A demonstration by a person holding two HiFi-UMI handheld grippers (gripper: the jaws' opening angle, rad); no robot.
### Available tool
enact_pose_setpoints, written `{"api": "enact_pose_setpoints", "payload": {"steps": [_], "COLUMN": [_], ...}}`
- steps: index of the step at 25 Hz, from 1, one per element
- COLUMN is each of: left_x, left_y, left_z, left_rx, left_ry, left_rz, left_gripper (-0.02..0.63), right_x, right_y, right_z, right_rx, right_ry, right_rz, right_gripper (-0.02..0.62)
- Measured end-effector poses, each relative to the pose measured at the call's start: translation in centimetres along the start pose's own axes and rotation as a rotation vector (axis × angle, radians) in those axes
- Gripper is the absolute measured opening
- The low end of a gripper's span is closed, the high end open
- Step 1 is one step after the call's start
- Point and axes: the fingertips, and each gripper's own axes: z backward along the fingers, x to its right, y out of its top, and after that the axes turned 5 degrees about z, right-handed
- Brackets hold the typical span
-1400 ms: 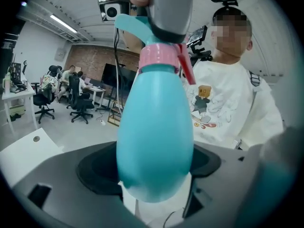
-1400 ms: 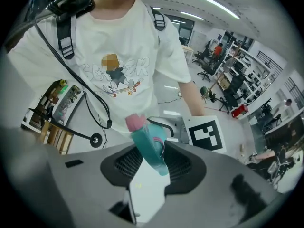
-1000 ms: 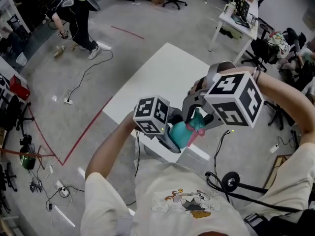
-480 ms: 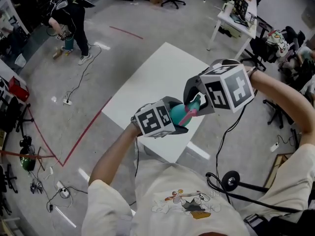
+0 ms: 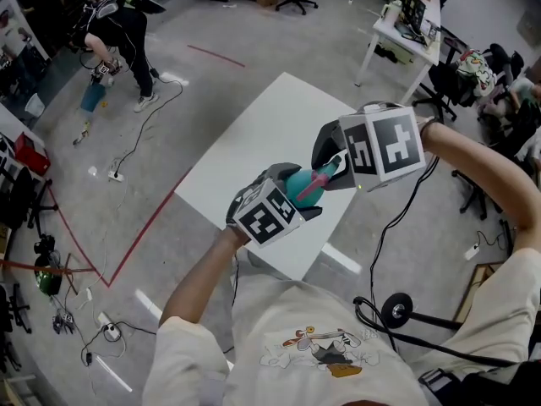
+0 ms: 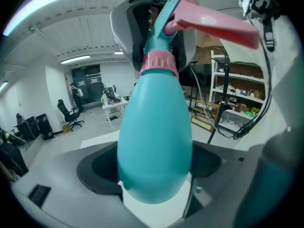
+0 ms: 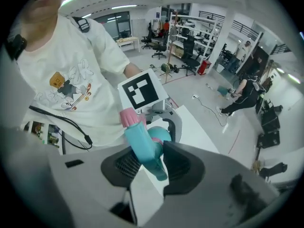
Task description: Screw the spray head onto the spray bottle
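Left gripper (image 6: 153, 175) and right gripper (image 7: 154, 172) have shifted farther over white rectangular table (image 5: 262, 138). Left clamps opaque teal plastic spray bottle (image 6: 154, 127), right clamps teal-pink spray head (image 7: 142, 141) on its neck. Grey floor (image 5: 169, 108) surrounds table.

Bright ceiling strip lights, fisheye-warped edges, blurred foreground

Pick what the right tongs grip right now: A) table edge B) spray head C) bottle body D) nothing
B: in the right gripper view the teal spray head sits clamped between the right tongs, while the left tongs hold the bottle.
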Motion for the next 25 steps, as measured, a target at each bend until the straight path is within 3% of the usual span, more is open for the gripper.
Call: {"api": "enact_pose_setpoints", "payload": {"steps": [8,12,18,25], "left_x": [-2.5,-3.3,-4.7,-5.5], "left_y": [-0.5,-1.0,-1.7,-2.6], "left_z": [-0.1,-0.2,0.8,1.8], "left_rx": [-0.012,-0.025,-0.026,-0.046], "left_ry": [0.2,0.299,0.47,0.547], "left_rz": [0.088,0.087,0.086,0.06], "left_gripper": [0.416,0.416,0.416,0.416], "right_x": [2.2,2.4,3.3,3.7], "right_y": [-0.6,-1.0,-0.4,0.1], "right_z": [-0.4,-0.9,-1.1,-1.5], "right_rx": [0.008,0.004,0.11,0.156], "right_ry": [-0.041,-0.036,-0.046,-0.056], "right_rz": [-0.229,-0.347,-0.592,-0.721], "right_gripper": [0.129,0.129,0.129,0.128]}}
